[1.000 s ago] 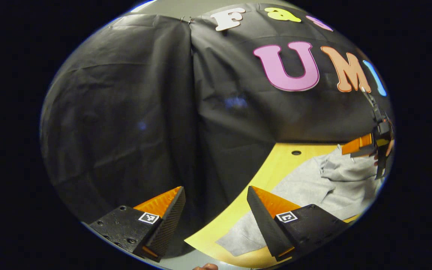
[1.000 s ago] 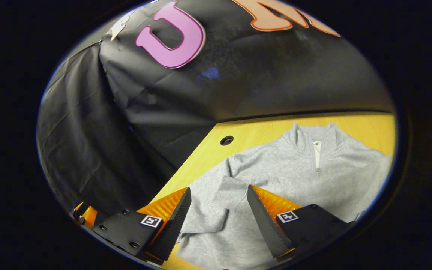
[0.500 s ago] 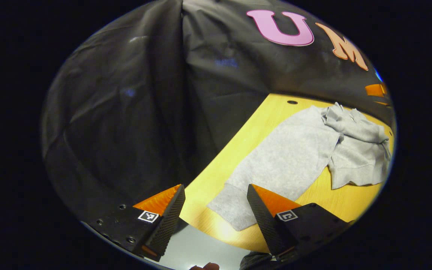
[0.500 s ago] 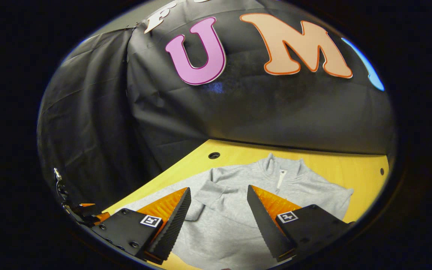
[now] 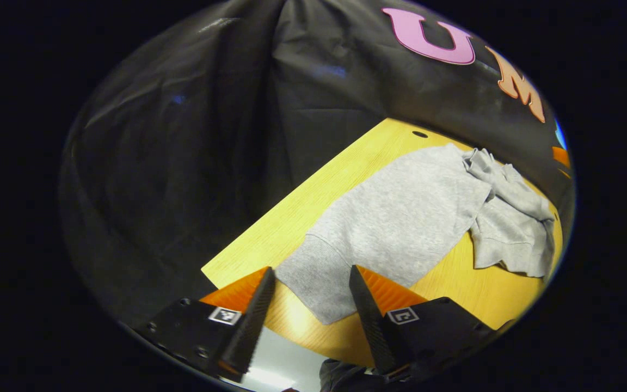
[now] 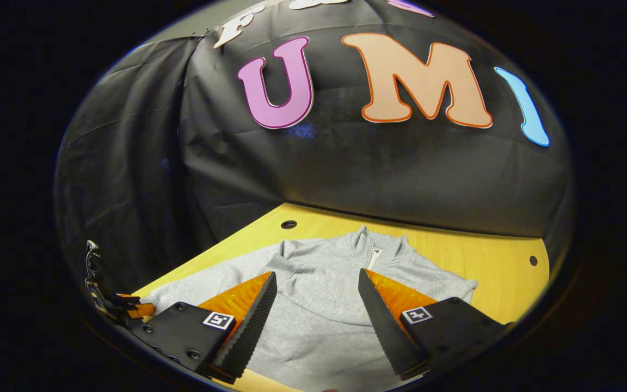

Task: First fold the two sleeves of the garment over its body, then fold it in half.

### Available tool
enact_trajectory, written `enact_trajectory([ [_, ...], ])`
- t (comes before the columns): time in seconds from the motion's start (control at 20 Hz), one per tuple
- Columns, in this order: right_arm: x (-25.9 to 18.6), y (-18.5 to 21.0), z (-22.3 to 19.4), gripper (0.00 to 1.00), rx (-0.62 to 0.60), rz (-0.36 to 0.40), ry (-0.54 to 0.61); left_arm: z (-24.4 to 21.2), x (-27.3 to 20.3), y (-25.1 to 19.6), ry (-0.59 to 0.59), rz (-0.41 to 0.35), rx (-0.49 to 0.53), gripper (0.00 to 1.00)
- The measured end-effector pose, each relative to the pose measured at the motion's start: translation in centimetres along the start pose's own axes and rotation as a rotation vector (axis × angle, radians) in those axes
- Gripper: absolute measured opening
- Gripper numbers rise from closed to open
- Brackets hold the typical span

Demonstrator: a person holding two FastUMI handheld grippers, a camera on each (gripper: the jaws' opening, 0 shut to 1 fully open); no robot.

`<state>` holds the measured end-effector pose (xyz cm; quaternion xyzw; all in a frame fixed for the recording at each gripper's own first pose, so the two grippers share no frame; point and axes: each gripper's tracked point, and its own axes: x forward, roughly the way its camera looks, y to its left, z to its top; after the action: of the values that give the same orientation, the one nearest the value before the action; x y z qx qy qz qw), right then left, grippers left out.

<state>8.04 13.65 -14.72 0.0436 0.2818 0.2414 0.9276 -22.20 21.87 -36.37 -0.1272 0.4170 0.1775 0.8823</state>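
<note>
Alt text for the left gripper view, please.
The open left gripper straddles the cuff of a grey sweatshirt's outstretched sleeve on a yellow wooden table. The garment's body lies rumpled farther off.

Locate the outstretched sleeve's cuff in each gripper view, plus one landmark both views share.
Left gripper view: the cuff lies low in the middle, on the table between the left gripper's open fingers.
Right gripper view: the sleeve runs toward the lower left; its cuff end sits near the left gripper at the far left edge, partly hidden.
Shared landmark: the round hole in the tabletop, at and.
</note>
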Motion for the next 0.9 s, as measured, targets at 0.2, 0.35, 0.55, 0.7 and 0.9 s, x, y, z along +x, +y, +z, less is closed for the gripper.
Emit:
enact_trajectory([
  [0.2,-1.0,-0.8,0.5,0.96,-0.008,-0.02,-0.019,0.1,-0.2,0.1,0.024,-0.01,-0.021,0.4],
  [0.35,-1.8,-1.3,0.2,0.96,-0.005,-0.031,-0.019,0.3,-0.1,-0.5,0.055,-0.015,-0.024,0.07],
  [0.55,-2.7,-1.9,-0.3,0.96,-0.015,-0.045,-0.02,2.2,0.1,-0.6,0.09,0.051,0.046,0.0],
  [0.7,-3.6,-2.5,-0.4,0.96,-0.02,-0.057,-0.025,6.4,-0.3,-2.1,0.019,0.029,0.07,0.0],
  [0.9,-5.0,-3.4,-0.9,0.96,-0.009,-0.075,-0.027,11.7,-0.8,-3.7,-0.061,0.005,0.05,0.0],
])
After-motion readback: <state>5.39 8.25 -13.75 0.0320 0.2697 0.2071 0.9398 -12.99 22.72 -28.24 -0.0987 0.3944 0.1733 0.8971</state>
